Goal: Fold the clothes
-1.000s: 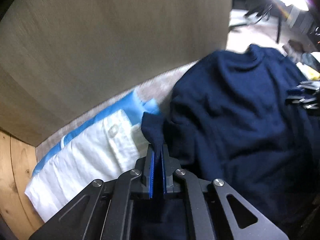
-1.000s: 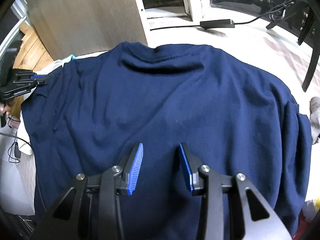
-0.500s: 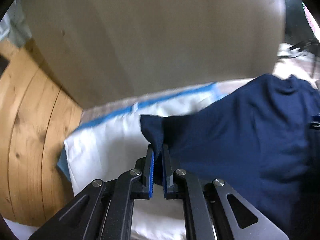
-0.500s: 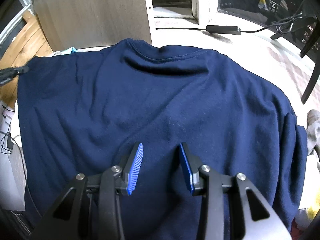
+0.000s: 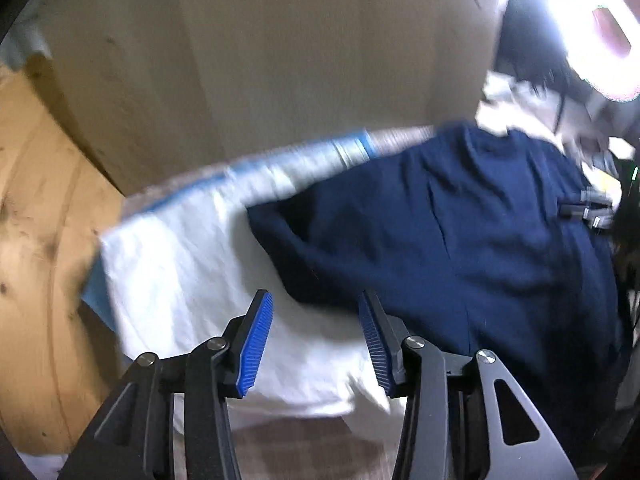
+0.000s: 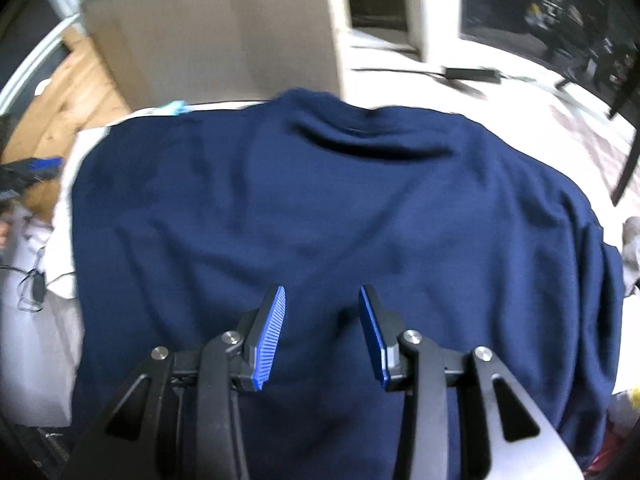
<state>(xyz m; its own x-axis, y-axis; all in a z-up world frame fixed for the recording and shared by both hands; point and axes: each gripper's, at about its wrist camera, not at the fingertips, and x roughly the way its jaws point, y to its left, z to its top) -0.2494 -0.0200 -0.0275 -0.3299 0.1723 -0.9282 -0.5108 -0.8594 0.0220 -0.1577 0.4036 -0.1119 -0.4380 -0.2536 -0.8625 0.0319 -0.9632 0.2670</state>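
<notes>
A navy blue sweatshirt (image 6: 340, 216) lies spread flat, its collar at the far side. In the left wrist view the sweatshirt (image 5: 460, 240) rests partly on a white and light-blue cloth (image 5: 180, 264). My left gripper (image 5: 316, 308) hangs just above the garment's near corner; its jaws are opening and nothing is pinched between the pads. The right gripper (image 6: 322, 300) hovers open over the middle of the sweatshirt's lower part, holding nothing. The left gripper (image 6: 36, 168) shows blurred at the left edge of the right wrist view.
A beige board or panel (image 5: 280, 60) stands behind the clothes. Wooden flooring (image 5: 36, 260) lies to the left. A black cable with a power brick (image 6: 472, 74) runs along the white surface beyond the collar. A dark chair leg (image 6: 628, 160) stands at the right.
The left gripper pulled the sweatshirt's corner out to the left over the white cloth, then let it go as its jaws spread. The garment now lies flatter. The right gripper stayed open.
</notes>
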